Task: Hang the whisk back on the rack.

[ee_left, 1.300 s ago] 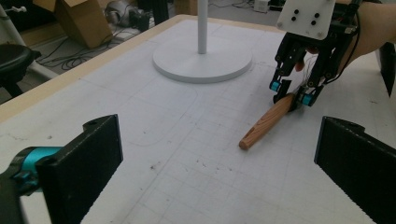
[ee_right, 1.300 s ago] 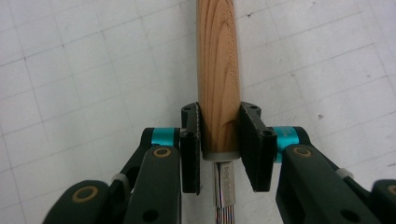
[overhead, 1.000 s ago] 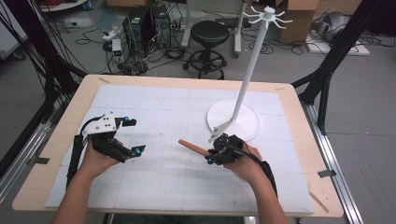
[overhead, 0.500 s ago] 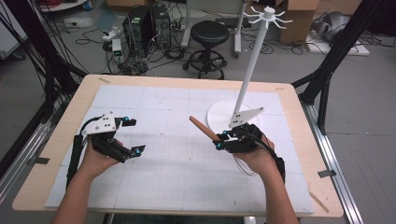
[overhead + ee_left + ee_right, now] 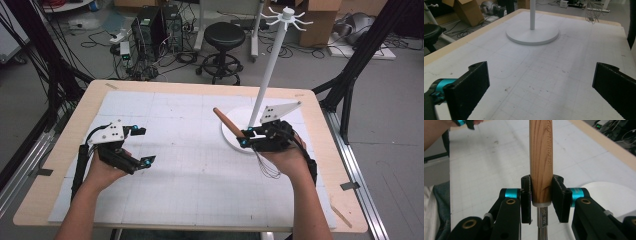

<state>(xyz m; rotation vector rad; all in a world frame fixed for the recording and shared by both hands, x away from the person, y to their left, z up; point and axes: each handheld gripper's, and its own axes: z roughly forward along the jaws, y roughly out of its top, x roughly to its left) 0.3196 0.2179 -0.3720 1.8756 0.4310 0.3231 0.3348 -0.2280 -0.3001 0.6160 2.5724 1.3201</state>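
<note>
My right gripper (image 5: 245,139) is shut on a whisk by its wooden handle (image 5: 227,121), held above the table beside the white stand. The handle slants up and to the left, and thin wire loops (image 5: 265,167) hang under the hand. In the right gripper view the pads clamp the handle (image 5: 541,160) just above its metal collar (image 5: 542,216), so the right gripper (image 5: 541,197) holds it upright. The stand has a round base (image 5: 231,134), a tall pole (image 5: 270,70) and hooks at the top (image 5: 287,15). My left gripper (image 5: 142,146) rests open at the table's left, its jaws wide apart in the left gripper view (image 5: 541,92).
A white gridded mat (image 5: 190,165) covers the wooden table (image 5: 60,165). The stand's base (image 5: 532,35) lies ahead of the left gripper. A stool (image 5: 225,37), computer boxes and cables stand on the floor beyond the far edge.
The right gripper has risen and moved right and away, toward the stand, with the whisk in it; the handle now slants more steeply. The left gripper has stayed put.
</note>
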